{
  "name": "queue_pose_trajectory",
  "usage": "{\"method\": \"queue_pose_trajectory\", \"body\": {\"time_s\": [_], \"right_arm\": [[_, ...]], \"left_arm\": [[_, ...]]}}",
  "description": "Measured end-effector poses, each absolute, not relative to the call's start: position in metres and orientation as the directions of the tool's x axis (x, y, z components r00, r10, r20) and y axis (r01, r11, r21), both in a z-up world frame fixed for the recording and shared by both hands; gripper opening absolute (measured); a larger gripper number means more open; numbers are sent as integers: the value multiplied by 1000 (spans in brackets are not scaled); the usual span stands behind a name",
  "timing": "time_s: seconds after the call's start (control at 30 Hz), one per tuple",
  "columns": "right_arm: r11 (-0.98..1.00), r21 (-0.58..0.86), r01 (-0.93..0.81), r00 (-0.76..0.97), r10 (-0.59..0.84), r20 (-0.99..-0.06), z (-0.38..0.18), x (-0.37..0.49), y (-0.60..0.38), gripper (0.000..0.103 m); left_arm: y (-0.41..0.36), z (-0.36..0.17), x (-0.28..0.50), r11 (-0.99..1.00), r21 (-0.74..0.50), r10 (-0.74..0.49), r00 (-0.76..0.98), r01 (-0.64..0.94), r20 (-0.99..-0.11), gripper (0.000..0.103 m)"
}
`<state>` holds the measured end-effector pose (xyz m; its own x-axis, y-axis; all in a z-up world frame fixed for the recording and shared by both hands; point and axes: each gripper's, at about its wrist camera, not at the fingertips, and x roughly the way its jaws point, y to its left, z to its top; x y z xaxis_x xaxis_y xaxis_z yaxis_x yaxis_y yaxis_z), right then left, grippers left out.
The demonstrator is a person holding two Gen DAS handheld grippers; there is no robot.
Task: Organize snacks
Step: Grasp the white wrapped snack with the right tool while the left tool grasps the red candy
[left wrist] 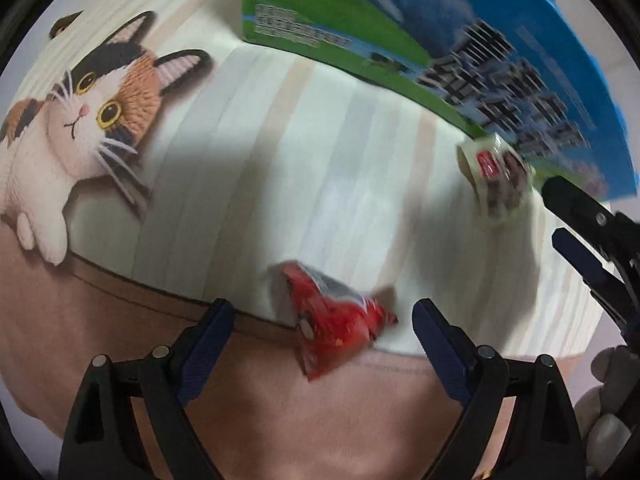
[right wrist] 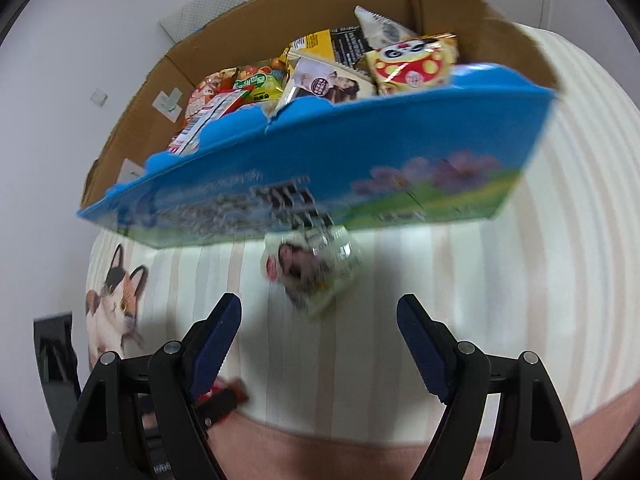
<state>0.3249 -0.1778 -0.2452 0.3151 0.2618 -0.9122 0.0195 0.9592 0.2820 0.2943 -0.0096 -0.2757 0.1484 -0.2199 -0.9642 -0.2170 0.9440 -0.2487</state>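
A red snack packet (left wrist: 336, 320) lies on the striped cloth between the open fingers of my left gripper (left wrist: 324, 320), not gripped. A pale packet with a dark picture and red logo (right wrist: 312, 272) lies in front of the blue-and-green cardboard box (right wrist: 360, 160), just ahead of my open, empty right gripper (right wrist: 320, 316). The same pale packet shows in the left wrist view (left wrist: 494, 172), with the right gripper (left wrist: 588, 232) beside it. The box (left wrist: 440, 32) holds several snack packets (right wrist: 320, 68). The red packet (right wrist: 224, 394) is partly hidden behind my right gripper's left finger.
The surface is a striped cloth (left wrist: 320, 160) with a calico cat picture (left wrist: 92, 112) at the left and a pink band (left wrist: 280, 420) near me. A white wall (right wrist: 80, 60) stands behind the box. A dark object (right wrist: 52, 356) sits at the far left.
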Motion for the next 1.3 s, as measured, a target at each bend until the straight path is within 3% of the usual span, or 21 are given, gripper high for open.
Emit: {"method": "queue_pose_trajectory", "body": {"time_s": [0.03, 0.1, 0.2, 0.27, 0.37, 0.53, 0.83, 1.1, 1.27, 1.3], "right_arm": [[961, 277, 17, 311, 258, -915, -249, 332, -175, 83], [963, 268, 17, 305, 250, -919, -256, 343, -170, 83], [964, 265, 17, 296, 248, -922, -264, 354, -162, 81], [967, 255, 20, 294, 238, -926, -271, 360, -157, 74], [973, 229, 17, 290, 214, -933, -280, 365, -150, 65], [982, 188, -26, 298, 187, -936, -279, 360, -140, 59], [975, 219, -32, 263, 220, -940, -259, 314, -171, 58], [966, 249, 68, 201, 231, -952, -271, 255, -212, 59], [961, 257, 97, 199, 234, -952, -281, 246, -214, 63], [964, 250, 93, 198, 228, -953, -281, 246, -213, 63]], "left_arm": [[-9, -276, 295, 944, -243, -212, 158, -221, -965, 84], [-10, -274, 296, 953, -216, -180, 175, -213, -968, 68], [-10, -274, 295, 959, -197, -162, 176, -203, -971, 62], [-11, -274, 293, 962, -191, -157, 177, -195, -972, 61], [-12, -272, 291, 968, -174, -142, 178, -180, -974, 61], [-21, -270, 292, 974, -155, -126, 174, -165, -977, 61], [-29, -273, 278, 980, -136, -112, 163, -145, -980, 61], [-52, -284, 270, 995, -80, -68, 160, -67, -985, 77], [-64, -286, 266, 997, -45, -36, 160, -56, -986, 77], [-66, -286, 265, 998, -44, -35, 164, -52, -986, 73]]}}
